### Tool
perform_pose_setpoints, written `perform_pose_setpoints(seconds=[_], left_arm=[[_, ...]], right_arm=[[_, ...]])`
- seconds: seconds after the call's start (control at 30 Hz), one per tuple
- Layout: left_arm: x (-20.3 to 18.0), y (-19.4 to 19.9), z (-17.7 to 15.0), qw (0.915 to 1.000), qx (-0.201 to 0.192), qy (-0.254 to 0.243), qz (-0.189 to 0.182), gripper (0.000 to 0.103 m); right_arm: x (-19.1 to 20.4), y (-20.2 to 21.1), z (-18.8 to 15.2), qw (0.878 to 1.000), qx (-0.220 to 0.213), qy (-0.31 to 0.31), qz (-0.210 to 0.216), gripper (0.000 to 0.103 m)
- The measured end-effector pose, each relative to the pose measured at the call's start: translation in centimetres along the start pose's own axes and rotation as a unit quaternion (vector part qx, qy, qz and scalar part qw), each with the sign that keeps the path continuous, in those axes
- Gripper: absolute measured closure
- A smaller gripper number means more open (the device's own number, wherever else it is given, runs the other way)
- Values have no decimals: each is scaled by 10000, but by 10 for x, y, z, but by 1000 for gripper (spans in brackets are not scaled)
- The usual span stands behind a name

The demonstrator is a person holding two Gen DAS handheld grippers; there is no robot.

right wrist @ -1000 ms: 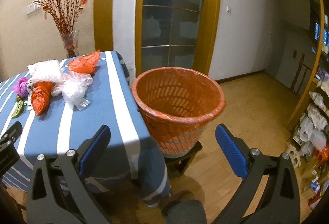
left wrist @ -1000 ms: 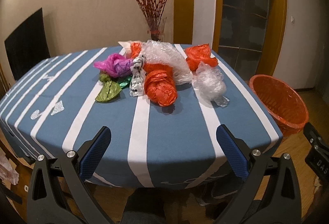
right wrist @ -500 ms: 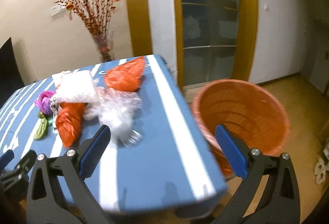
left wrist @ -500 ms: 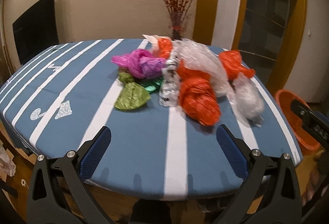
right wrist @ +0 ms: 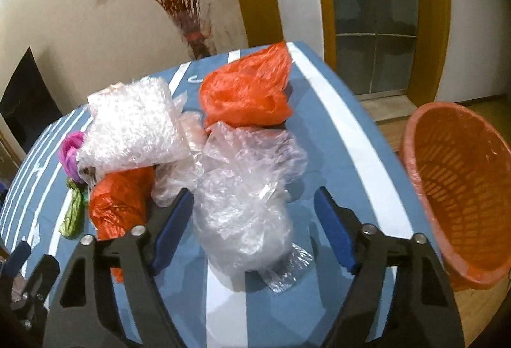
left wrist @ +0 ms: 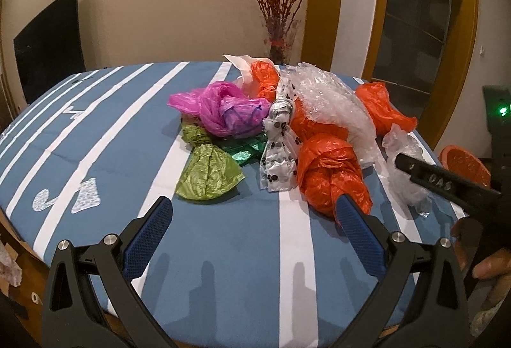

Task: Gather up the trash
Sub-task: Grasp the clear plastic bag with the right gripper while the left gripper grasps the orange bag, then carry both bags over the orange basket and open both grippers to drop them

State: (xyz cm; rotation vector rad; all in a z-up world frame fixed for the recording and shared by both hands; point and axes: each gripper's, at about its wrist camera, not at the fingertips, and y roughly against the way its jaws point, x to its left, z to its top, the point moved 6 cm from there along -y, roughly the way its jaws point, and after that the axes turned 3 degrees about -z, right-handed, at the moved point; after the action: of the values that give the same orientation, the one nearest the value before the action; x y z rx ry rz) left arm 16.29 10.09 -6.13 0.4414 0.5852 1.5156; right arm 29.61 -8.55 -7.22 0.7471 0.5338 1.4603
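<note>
Over the bench (left wrist: 223, 252), both claws are brought closer than before: right claw (right wrist: 254, 220) is spread wide around the clear plastic bag (right wrist: 249, 198), left claw (left wrist: 254, 233) held open, empty.

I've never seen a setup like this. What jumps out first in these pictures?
A bright heap of crumpled plastic bags sits mid-table on a blue-and-white striped tablecloth: a pink bag, a green bag, an orange bag and bubble wrap. The open right gripper straddles a clear plastic bag, untouched. An orange basket waits off the table's right edge, and the left gripper hovers open.
</note>
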Motion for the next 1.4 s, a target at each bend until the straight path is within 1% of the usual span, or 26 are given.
perform_pose_setpoints(seconds=[0.03, 0.13, 0.23, 0.33, 0.43, 0.57, 0.63, 0.7, 0.8, 0.83, 0.87, 0.97, 1.1, 1.23, 1.4], left_arm=[[-1, -3, 1, 10000, 15, -8, -24, 2], [-5, -7, 2, 9999, 61, 0, -127, 2], [-11, -12, 4, 9996, 118, 37, -260, 2], [-22, -16, 8, 9992, 128, -1, -382, 2], [-36, -22, 16, 9990, 86, -147, -410, 4], [-52, -39, 23, 9986, 198, -295, -390, 17], [-58, -49, 24, 9983, 324, -327, -367, 22], [-61, -58, 24, 9978, 447, -351, -330, 29], [-64, -69, 20, 9968, 635, -338, -358, 35], [-66, -70, 19, 9965, 672, -328, -382, 40], [-67, -71, 18, 9961, 710, -323, -418, 47], [-71, -71, 17, 9959, 695, -370, -438, 53], [-72, -66, 19, 9960, 624, -378, -512, 57], [-67, -49, 22, 9965, 514, -326, -566, 57], [-59, -26, 31, 9974, 279, -314, -580, 57]], right_arm=[[1, -3, -1, 10000, 48, 27, 28, 43], [2, -8, -5, 9998, 113, 107, 103, 57], [0, 1, -6, 9997, 46, 126, 195, 64], [-9, 15, -8, 9997, -47, 86, 225, 65], [-23, 32, -12, 9998, -167, 58, 125, 65], [-41, 48, -17, 9997, -247, -19, -3, 65], [-47, 52, -20, 9997, -248, -23, -61, 65], [-51, 53, -22, 9996, -243, -22, -111, 65], [-57, 55, -26, 9996, -220, -55, -147, 65], [-58, 55, -27, 9996, -209, -71, -154, 65], [-60, 55, -28, 9996, -197, -90, -165, 65], [-64, 55, -31, 9996, -184, -119, -191, 65], [-66, 61, -32, 9995, -220, -140, -202, 65], [-67, 68, -31, 9992, -295, -161, -192, 65], [-68, 78, -31, 9990, -388, -159, -171, 65]])
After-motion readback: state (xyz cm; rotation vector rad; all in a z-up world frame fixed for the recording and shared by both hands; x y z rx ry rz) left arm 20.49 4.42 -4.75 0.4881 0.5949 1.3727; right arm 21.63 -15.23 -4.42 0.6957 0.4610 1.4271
